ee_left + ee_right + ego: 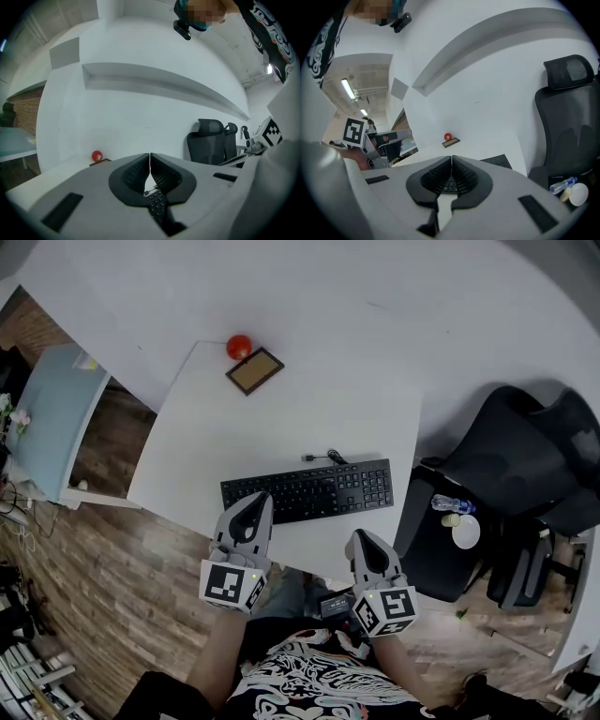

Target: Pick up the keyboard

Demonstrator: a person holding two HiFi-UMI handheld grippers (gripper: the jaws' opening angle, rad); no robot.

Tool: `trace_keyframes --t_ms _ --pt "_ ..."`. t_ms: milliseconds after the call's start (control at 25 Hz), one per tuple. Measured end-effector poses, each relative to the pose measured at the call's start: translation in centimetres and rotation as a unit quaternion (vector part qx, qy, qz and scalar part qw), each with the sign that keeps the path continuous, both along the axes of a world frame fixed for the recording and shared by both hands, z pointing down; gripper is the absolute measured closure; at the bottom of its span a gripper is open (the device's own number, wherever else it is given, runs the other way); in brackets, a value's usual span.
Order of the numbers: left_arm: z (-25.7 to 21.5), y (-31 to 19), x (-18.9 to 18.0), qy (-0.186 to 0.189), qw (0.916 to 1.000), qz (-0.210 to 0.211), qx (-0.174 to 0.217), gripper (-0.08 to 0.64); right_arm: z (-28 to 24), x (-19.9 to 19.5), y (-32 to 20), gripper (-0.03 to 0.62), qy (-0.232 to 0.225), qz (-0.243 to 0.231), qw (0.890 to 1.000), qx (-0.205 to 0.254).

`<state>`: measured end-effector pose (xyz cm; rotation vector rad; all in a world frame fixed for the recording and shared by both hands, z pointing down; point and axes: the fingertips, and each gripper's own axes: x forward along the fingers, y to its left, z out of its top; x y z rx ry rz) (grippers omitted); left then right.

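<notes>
Head view shows the black keyboard (307, 490) flat near the white desk's (234, 418) front edge, with the left gripper (255, 502) and right gripper (364, 540) closed tight and empty before it; unopened, they would likely shove it away instead of gripping.

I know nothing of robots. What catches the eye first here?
A black keyboard lies near the front edge of the white table; the left gripper and right gripper point toward it, jaws shut and empty. At the table's far corner a red ball sits beside a small brown framed board, and a black office chair stands at the table's right.
</notes>
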<state>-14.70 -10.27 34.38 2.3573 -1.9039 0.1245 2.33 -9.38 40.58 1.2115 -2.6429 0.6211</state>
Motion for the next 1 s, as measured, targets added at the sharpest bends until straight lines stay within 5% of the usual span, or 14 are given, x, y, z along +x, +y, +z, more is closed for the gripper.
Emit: trace_keyframes --t_ms 560,1000 --pt "5.6 -4.8 0.2 0.000 0.9962 0.063 -0.060 0.541 5.1 -2.3 -1.8 0.563 0.007 0.020 0.998 -0.057" --pt "9.4 -7.5 0.8 -0.037 0.9841 0.134 -0.111 0.541 9.4 -3.9 -1.4 0.563 0.022 0.025 0.993 -0.116"
